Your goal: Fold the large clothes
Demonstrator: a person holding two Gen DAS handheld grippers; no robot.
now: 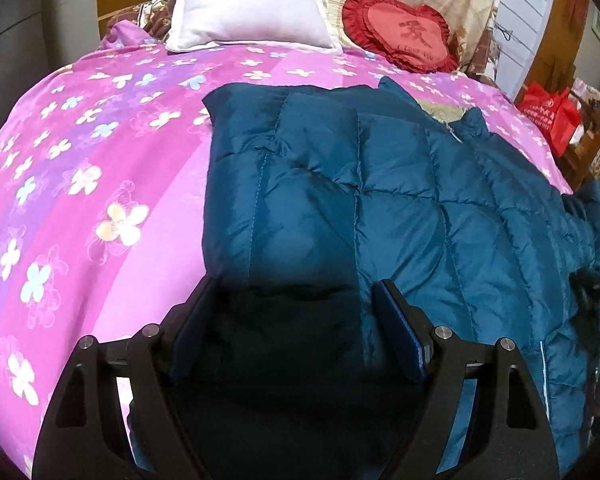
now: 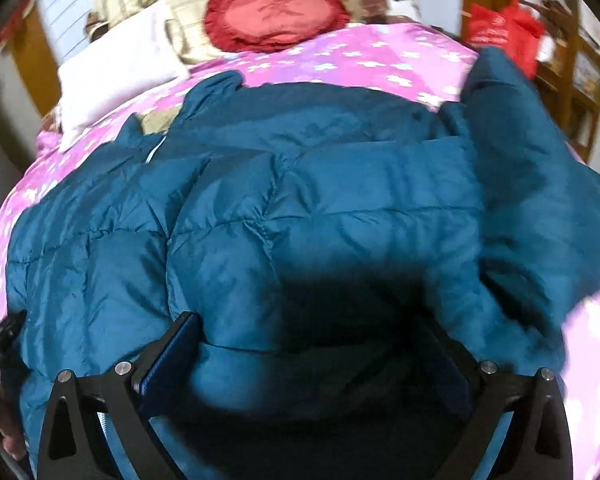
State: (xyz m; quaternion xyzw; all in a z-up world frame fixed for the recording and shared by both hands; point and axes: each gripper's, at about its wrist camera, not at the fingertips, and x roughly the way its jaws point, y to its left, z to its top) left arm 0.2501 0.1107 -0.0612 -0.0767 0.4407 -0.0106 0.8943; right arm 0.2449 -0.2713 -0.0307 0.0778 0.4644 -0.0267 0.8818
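Both hand-held grippers hang over a teal quilted jacket (image 1: 380,184) that lies spread on a bed with a pink flowered cover (image 1: 80,168). On the left gripper (image 1: 296,292) the jaws stand wide apart, and the jacket's left edge and a dark, shadowed fold run between the two blue-lined fingers (image 1: 404,328). Neither pad presses on the cloth, so it grips nothing.

From the right wrist view, the right gripper (image 2: 320,332) also shows its jaws spread wide over the jacket's puffy panels. Its left finger (image 2: 168,356) lies against the fabric, while the right one is lost in blur and shadow; it looks open rather than clamped, though that is hard to confirm.

One part of the jacket lies folded over the middle, and a sleeve (image 2: 540,168) spreads out toward the right. At the head of the bed sit a white pillow (image 1: 248,4) and a red heart-shaped cushion (image 1: 400,36).
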